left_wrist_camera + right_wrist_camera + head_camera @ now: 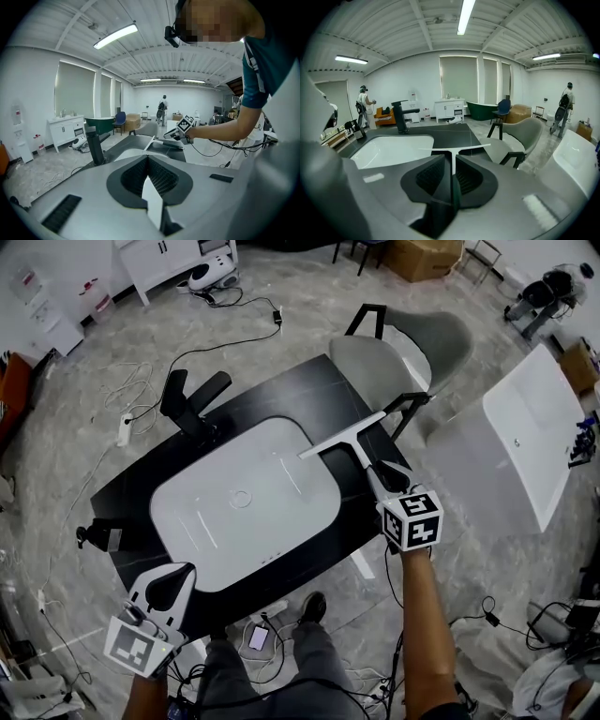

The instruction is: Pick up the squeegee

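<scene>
The white T-shaped squeegee (pixel 343 436) lies at the right edge of the white sink basin (pixel 202 521), its blade across the black counter (pixel 309 390). In the right gripper view its blade (pixel 454 151) shows just past the jaws and the thin handle runs back between them. My right gripper (pixel 382 474) stands around the handle, slightly open, with a narrow gap beside it (pixel 451 161). The left gripper view shows the squeegee (pixel 161 142) and the right gripper (pixel 180 129) far ahead. My left gripper (pixel 169 585) hovers at the counter's near left corner, its jaws together (pixel 148 159) with nothing in them.
A black faucet (pixel 192 399) stands at the sink's far left. A grey chair (pixel 422 343) sits beyond the counter's right corner, and a second white basin (pixel 534 427) lies at the far right. Cables and a phone (pixel 258 638) lie on the floor by the person's feet.
</scene>
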### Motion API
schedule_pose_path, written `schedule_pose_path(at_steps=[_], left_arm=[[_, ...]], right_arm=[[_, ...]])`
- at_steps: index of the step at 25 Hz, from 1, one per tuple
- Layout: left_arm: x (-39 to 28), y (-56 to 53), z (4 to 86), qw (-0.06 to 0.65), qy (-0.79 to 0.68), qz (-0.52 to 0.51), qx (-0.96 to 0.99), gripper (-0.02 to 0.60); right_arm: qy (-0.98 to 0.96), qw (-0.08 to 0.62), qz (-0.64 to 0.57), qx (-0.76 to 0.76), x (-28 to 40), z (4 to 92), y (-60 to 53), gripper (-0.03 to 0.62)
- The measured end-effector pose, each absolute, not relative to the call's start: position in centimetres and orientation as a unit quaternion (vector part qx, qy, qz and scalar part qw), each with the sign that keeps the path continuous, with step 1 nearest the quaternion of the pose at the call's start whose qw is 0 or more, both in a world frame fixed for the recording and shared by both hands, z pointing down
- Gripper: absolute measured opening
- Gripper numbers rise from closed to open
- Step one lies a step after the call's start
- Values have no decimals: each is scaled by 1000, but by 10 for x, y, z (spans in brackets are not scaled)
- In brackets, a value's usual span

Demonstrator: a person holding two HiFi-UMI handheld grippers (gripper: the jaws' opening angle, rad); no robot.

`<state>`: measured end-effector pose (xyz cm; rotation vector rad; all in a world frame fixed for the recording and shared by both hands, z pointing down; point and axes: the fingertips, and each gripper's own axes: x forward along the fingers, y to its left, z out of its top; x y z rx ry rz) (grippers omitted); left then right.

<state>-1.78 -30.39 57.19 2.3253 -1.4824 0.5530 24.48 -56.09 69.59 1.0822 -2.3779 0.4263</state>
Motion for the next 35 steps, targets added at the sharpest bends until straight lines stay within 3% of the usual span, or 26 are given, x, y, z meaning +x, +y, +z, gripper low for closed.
schedule_pose_path(at_steps=[12,19,22,24,35], left_arm=[[-21,-301,595,180,-522,200,810,5],[-21,-298,593,179,-522,202,809,5],[-21,-297,585,177,-519,209,810,5],[-22,-296,582,170,-514,215,813,5],[-63,-285,527,119,-535,206,810,5]], right_arm=[[-851,302,195,384,249,767,-576,175],[-838,338,205,376,251,779,-580,160],[-835,346,217,368,250,777,-577,103],[-829,346,228,375,255,774,-576,101],[-841,263,239,408,252,677,-549,101]])
